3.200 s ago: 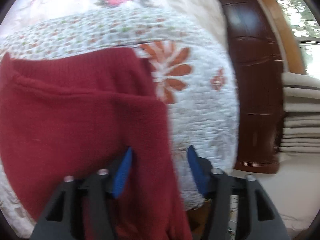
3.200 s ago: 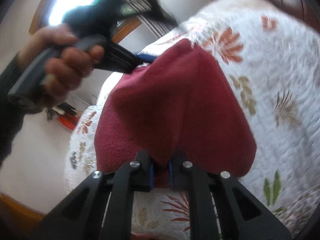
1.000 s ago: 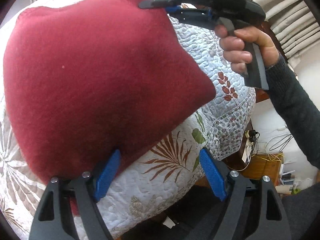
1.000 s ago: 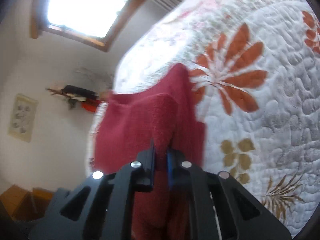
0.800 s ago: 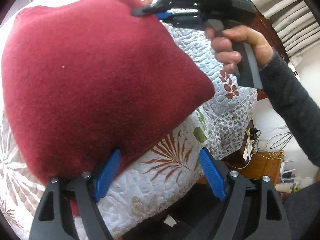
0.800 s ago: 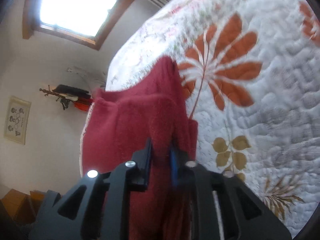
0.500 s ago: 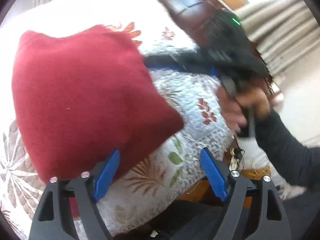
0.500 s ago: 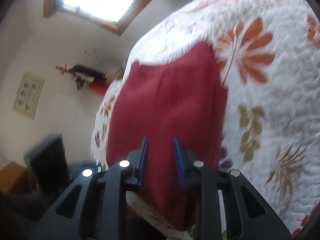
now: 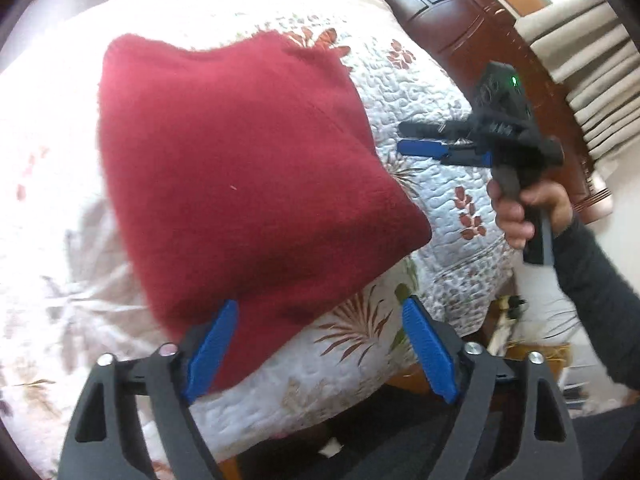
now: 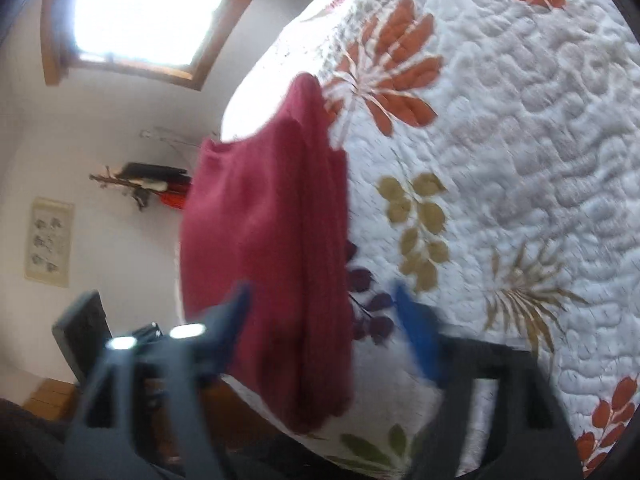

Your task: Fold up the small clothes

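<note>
Left gripper [image 9: 316,344]: spread, empty.
Right gripper [image 10: 320,328]: spread, empty (blurred).
Red garment [image 9: 248,184]: folded on quilt [image 9: 440,184]; looks soft, light, floppy.
Hold: pinch 2 corners of an edge.

a bed [image 9: 432,184] under a white floral quilt [image 10: 520,128] bears a folded red garment [image 9: 240,184].

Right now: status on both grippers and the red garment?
Left gripper open, holding nothing. Right gripper open, off the cloth. Red garment lies folded on the quilt, near its edge. Nothing on top of it.
</note>
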The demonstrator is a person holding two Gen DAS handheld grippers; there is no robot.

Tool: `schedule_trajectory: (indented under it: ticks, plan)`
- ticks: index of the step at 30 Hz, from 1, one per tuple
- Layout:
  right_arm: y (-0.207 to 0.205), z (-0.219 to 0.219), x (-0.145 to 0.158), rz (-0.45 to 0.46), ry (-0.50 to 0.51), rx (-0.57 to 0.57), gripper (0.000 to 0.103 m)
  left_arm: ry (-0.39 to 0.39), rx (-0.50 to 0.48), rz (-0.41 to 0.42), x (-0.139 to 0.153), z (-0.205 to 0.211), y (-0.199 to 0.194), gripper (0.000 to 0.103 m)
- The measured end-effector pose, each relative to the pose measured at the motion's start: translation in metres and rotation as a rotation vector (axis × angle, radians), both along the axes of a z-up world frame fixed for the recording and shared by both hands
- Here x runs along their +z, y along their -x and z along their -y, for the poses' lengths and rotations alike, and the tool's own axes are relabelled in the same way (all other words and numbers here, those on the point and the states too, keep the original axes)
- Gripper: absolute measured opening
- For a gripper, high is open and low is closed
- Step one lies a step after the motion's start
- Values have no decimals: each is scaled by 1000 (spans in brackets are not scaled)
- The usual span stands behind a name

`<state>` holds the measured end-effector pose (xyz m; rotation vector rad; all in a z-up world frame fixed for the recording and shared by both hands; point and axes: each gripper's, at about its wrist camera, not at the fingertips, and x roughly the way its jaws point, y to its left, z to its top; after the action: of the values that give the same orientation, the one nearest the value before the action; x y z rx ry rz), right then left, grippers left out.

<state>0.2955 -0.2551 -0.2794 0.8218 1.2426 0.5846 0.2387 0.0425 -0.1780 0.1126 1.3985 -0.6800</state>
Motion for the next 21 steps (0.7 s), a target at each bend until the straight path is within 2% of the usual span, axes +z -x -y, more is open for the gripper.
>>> schedule_trajectory:
  ticks: [3,7,10,15,21]
  plan:
    - [-32,-4,3,-7,-49,-2,91,14,12,8,18,-10,-5,92]
    - [-70,-25,-5,-24,-45,38,92,-14,29,44,27,-28,-15,92]
    - [-90,-38,-12,-32,-25,62,91,-26,39,55,25,-40,-23,92]
    - [-103,-56,-14,-34,-21,82,91,-22,73,26,11,-59,-37,93]
    - [-117,-67,-19,-41,-51,91,93,-74,95,-1,-6,-70,-43,93]
